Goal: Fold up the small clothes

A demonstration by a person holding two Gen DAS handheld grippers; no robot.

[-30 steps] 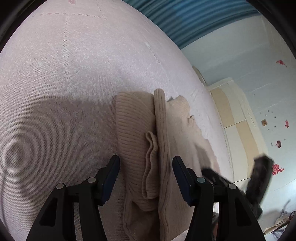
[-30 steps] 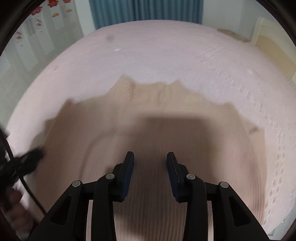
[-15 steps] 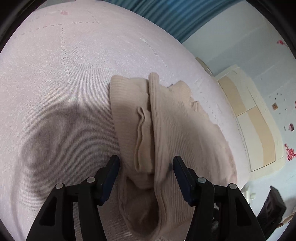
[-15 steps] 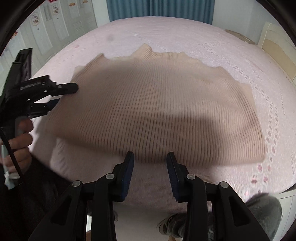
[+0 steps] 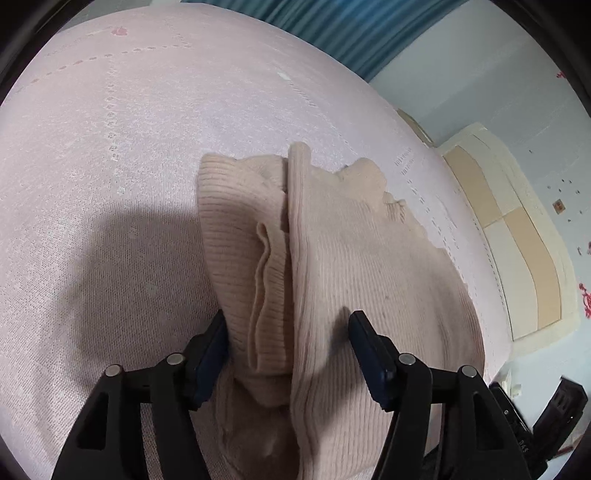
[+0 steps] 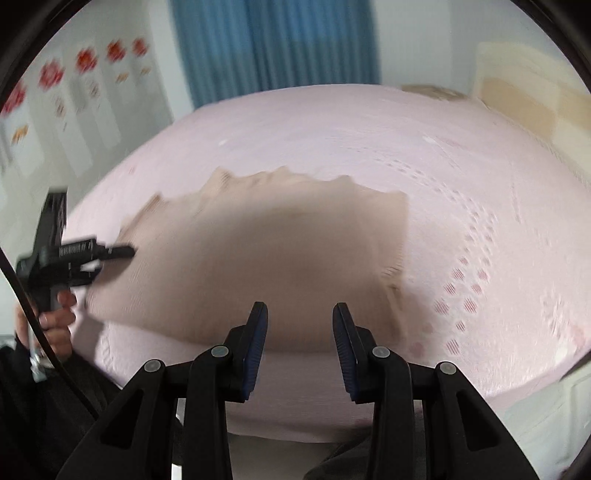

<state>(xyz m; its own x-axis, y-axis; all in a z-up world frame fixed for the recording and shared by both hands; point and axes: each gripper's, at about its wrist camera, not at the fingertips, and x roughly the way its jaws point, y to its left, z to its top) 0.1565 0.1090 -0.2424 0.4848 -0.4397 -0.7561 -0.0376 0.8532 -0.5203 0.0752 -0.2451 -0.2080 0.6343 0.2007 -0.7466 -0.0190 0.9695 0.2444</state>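
My left hand-held gripper (image 5: 288, 354) has just been closing around the bunched edge of the sweater (image 5: 332, 266), which lies folded near the front edge of the bed (image 5: 110, 147); its pads don't look clamped yet. If I grab only the top layers, the fold could slide apart. My right hand-held gripper (image 6: 299, 343) hangs parted and empty off the bed's edge. Nothing else lies on the bed around the sweater.

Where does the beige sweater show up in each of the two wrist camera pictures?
Left wrist: sweater center to bottom, bunched between the left gripper fingers.
Right wrist: sweater spread mid-frame, beyond the right gripper.
Shared landmark: blue curtain behind the bed.
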